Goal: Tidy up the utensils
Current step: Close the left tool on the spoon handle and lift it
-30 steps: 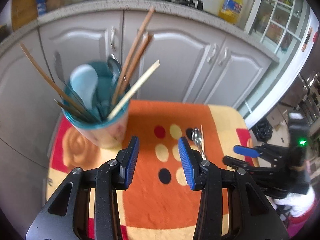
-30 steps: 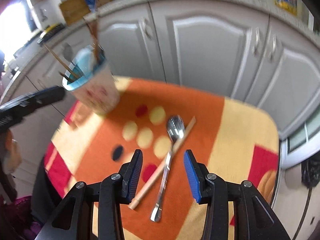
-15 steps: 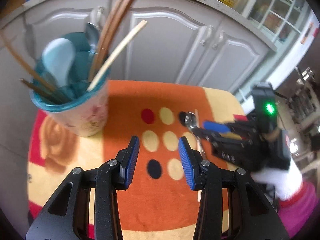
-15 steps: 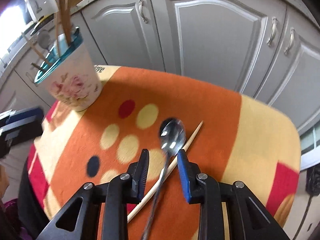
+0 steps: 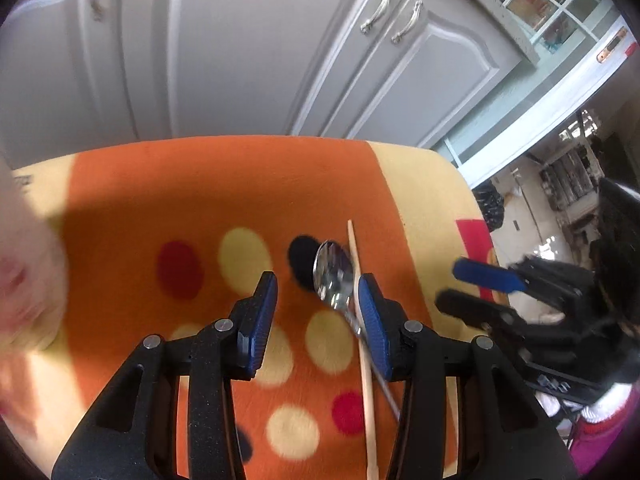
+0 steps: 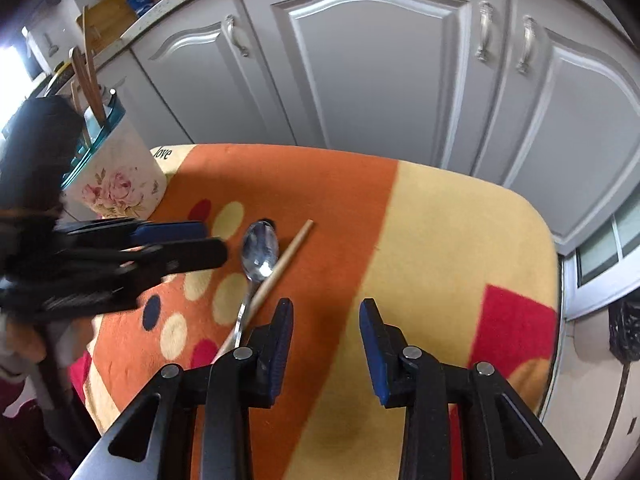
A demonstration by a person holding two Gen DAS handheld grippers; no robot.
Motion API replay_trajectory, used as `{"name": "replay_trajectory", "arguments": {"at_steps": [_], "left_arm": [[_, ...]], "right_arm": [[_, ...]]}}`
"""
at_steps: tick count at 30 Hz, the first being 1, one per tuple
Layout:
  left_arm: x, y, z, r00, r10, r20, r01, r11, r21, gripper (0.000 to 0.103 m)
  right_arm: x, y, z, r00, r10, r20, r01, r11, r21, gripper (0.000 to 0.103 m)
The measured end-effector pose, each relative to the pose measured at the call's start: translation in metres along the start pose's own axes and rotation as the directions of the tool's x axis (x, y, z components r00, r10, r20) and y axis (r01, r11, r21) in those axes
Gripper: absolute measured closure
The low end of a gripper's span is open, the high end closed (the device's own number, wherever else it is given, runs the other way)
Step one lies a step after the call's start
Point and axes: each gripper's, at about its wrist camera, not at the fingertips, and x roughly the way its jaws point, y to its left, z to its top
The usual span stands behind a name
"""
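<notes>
Because the spoon (image 5: 334,276) and chopstick (image 5: 366,364) lie crossed on the surface (image 5: 280,184), the left gripper (image 5: 316,320) is held open, empty jaws bracketing the spoon bowl; the right gripper (image 6: 326,350) jaws, just reopened, stand empty beside both.

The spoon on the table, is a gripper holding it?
No. The spoon lies loose on the orange cloth beside a chopstick, with neither gripper touching it.
</notes>
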Motion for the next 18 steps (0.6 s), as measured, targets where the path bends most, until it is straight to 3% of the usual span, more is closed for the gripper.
{"name": "replay_trajectory", "arguments": {"at_steps": [3, 5, 8, 10, 13, 18], "left_arm": [[0.015, -0.001, 0.007, 1.000, 0.004, -0.025, -0.003, 1.000, 0.019, 0.064], [0.018, 0.000, 0.009, 1.000, 0.008, -0.021, -0.007, 1.000, 0.030, 0.081], [0.023, 0.000, 0.014, 0.999, -0.019, -0.034, 0.020, 0.999, 0.032, 0.094], [0.026, 0.000, 0.015, 0.998, -0.046, -0.039, 0.047, 0.998, 0.031, 0.097], [0.026, -0.009, 0.009, 0.999, -0.033, -0.034, 0.036, 0.997, 0.075, 0.101], [-0.005, 0.003, -0.007, 0.999, -0.030, -0.030, 0.032, 0.997, 0.074, 0.101]], "right_arm": [[-0.002, -0.007, -0.004, 1.000, 0.001, 0.002, -0.001, 1.000, 0.007, 0.068], [-0.003, -0.011, -0.006, 1.000, 0.006, 0.000, -0.006, 1.000, 0.013, 0.068], [0.001, -0.013, -0.007, 1.000, 0.019, -0.001, -0.019, 0.999, 0.026, 0.067], [0.007, -0.012, -0.005, 1.000, 0.029, -0.005, -0.029, 0.999, 0.033, 0.067], [0.016, -0.007, -0.002, 0.999, 0.034, -0.021, -0.033, 0.999, 0.037, 0.067], [0.020, 0.003, 0.005, 0.996, 0.077, -0.033, -0.075, 0.996, 0.045, 0.067]]}}
